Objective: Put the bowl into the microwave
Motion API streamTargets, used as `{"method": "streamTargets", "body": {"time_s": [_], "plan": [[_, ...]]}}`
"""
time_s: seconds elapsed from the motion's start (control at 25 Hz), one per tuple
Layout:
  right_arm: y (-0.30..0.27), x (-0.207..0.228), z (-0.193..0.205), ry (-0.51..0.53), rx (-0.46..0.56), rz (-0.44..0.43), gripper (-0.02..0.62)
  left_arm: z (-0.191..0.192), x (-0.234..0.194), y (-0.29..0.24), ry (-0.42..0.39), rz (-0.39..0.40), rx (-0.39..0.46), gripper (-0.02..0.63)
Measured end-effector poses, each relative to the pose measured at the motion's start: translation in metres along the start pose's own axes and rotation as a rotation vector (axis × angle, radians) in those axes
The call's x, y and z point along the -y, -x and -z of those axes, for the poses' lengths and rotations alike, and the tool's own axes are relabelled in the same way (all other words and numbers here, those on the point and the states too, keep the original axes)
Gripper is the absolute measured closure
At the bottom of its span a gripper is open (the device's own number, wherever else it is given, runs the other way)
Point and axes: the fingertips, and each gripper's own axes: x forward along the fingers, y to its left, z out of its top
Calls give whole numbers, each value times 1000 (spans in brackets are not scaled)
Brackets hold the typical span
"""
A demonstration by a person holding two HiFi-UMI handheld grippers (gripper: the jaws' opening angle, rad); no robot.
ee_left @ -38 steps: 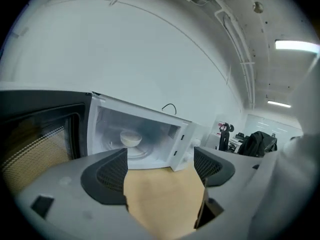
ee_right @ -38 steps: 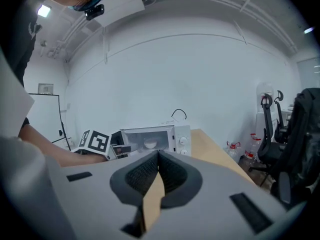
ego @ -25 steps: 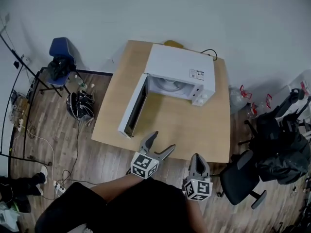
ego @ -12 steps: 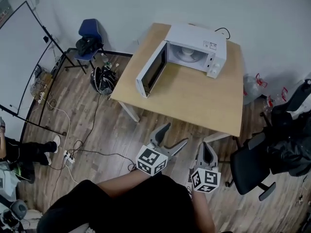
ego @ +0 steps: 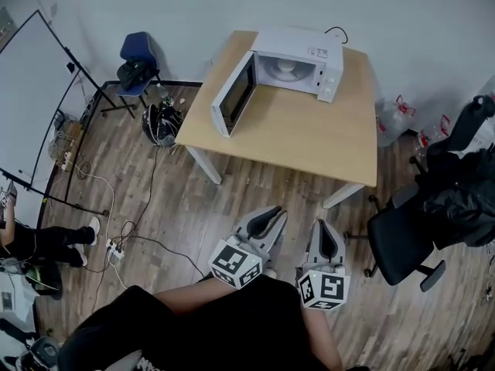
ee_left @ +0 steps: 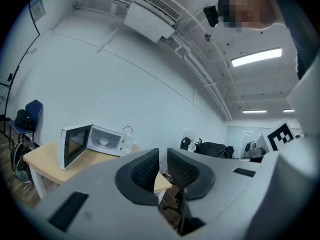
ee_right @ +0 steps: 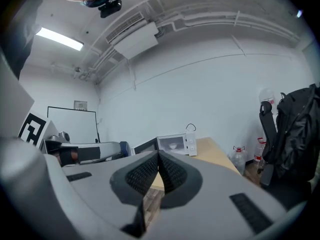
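Two grippers, both empty; left gripper (ego: 265, 219) jaws closing, narrow gap, nothing between; right gripper (ego: 323, 238) jaws pressed together, nothing pinched; bowl (ego: 285, 65) sits inside microwave (ego: 303, 46) cavity; door (ego: 234, 95) swung wide open; I stand on floor, well apart from surface (ego: 309, 134); my read: placing done, only door left, if anything; to do well: step in close first; closed tips against door's free edge; push slow, level; no shove that slides microwave.
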Motion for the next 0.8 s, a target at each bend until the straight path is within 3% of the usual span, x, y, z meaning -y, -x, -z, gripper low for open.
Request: {"method": "streamTargets", "body": {"time_s": [0.08, 0.2, 0.32, 0.6, 0.8], "plan": [[7, -4, 4, 12, -8, -6, 535, 1, 7, 2, 15, 27, -5, 588], [13, -5, 10, 29, -27, -13, 535, 8, 18, 1, -1, 54, -42, 592], [15, -2, 10, 59, -32, 16, 535, 13, 17, 4, -52, 25, -72, 592], [24, 1, -8, 140, 26, 94, 535, 10, 10, 10, -71, -28, -74, 592], [25, 5, -6, 134, 20, 96, 535, 12, 4, 17, -70, -60, -79, 592]]}}
